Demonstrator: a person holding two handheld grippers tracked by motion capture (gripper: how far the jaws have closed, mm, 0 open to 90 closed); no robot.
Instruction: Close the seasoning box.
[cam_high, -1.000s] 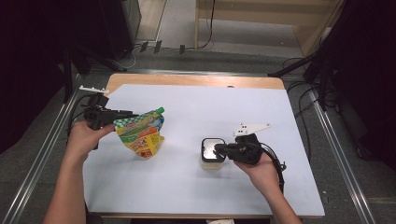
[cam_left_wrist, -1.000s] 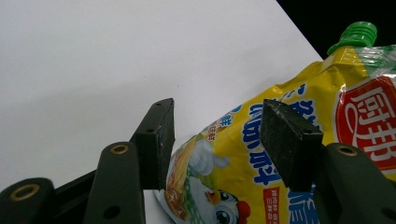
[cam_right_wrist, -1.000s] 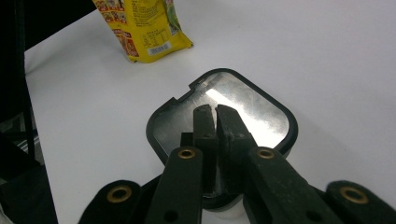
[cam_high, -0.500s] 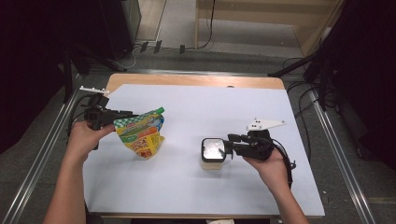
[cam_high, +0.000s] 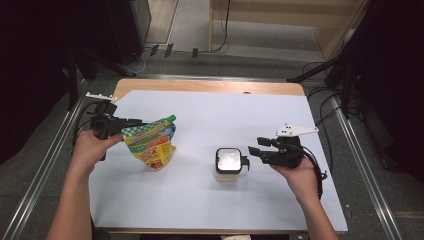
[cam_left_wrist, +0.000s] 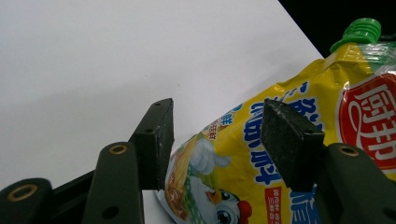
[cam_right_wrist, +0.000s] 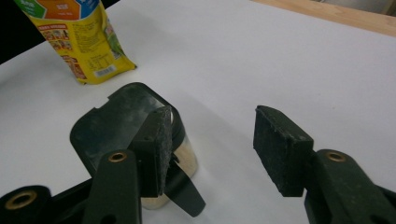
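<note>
Pouch (cam_high: 150, 145) in left jaws, container (cam_high: 229, 162) free.

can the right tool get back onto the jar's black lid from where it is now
Probably yes. The right tool has just been opening and stands beside the jar, nothing between its pads. The black lid faces it across bare white sheet; the pouch stands well away.

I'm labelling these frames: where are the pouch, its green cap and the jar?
pouch (cam_high: 150, 147), high view, yellow front.
green cap (cam_left_wrist: 359, 30), left gripper view, cap top.
jar (cam_high: 228, 160), high view, dark lid.
</note>
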